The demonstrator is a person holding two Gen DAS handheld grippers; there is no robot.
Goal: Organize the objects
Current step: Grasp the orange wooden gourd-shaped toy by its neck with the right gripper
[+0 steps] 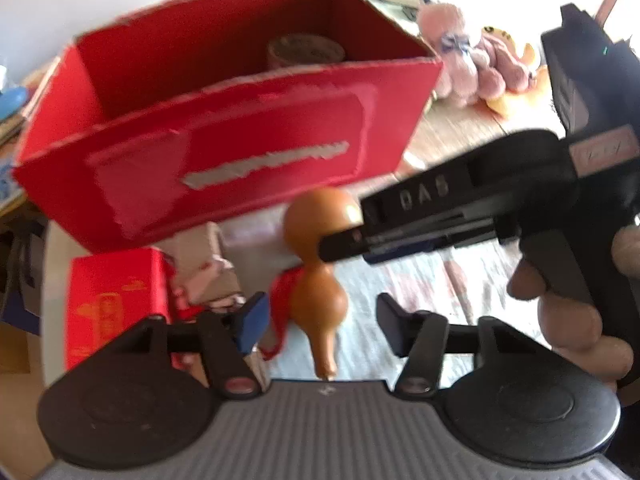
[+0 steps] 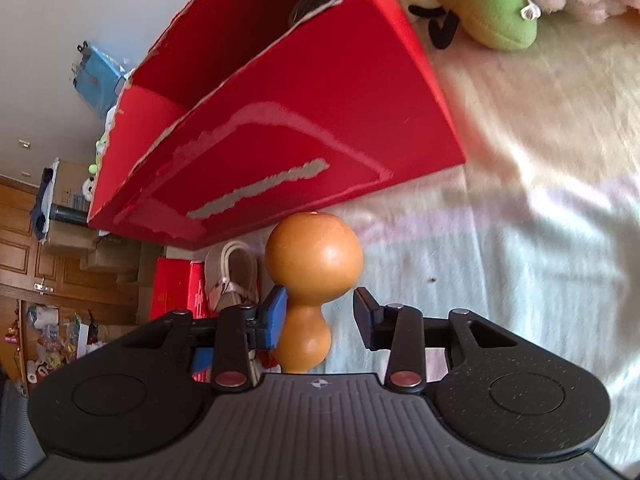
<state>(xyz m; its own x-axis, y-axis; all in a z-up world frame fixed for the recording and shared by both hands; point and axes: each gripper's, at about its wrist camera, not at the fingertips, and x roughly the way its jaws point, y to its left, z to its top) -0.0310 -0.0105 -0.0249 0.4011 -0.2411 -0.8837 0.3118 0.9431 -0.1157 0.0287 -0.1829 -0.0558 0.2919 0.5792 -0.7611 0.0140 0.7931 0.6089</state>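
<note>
brown gourd (image 2: pixel 312 280) hangs above the cloth, just before the open red box (image 2: pixel 304 120). right gripper (image 2: pixel 320 316) appears to hold the gourd's waist, though only one finger visibly touches it. left gripper (image 1: pixel 320 320) stands half-wide around the gourd's lower bulb, not gripping. judged step: a handover or carry; next, a lift over the box wall. only the left view shows the person's hand (image 1: pixel 568 316).

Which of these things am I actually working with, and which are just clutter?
In play:
gourd
big red box
right gripper
left gripper

Lying about:
pink plush
green plush
small red box
white cable
</note>
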